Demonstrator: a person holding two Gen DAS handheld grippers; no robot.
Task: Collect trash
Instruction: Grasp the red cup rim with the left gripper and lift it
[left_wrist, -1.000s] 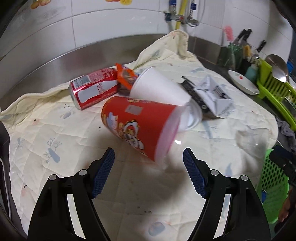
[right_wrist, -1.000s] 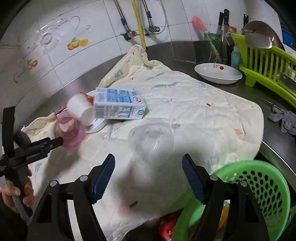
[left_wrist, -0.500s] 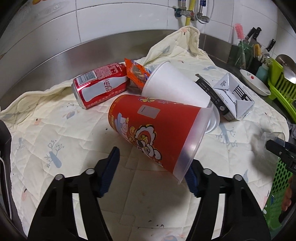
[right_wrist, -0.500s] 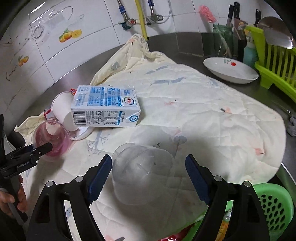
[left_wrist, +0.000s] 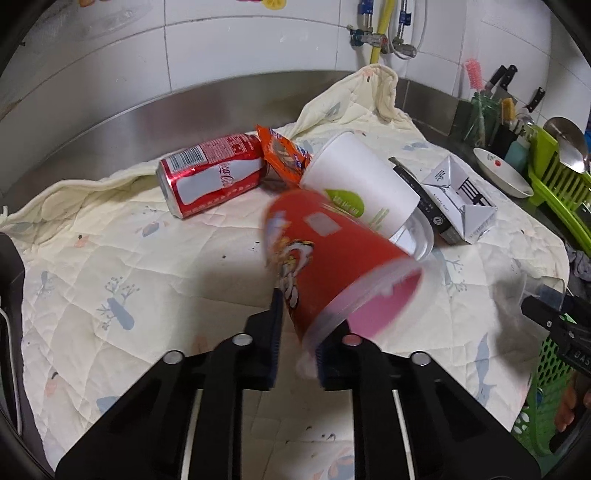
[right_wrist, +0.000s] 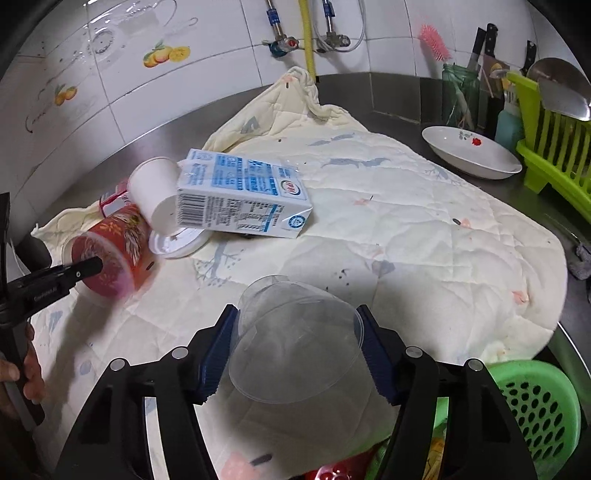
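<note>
Red cup (left_wrist: 332, 258) rim pinched by left gripper (left_wrist: 295, 347); right gripper (right_wrist: 299, 339) closing around clear cup (right_wrist: 295, 339)

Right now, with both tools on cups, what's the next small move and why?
Probably lift both cups and swing them to the green basket. The left tool has just closed on the red cup rim; the right tool has been closing around the clear cup, pads at its sides.
</note>
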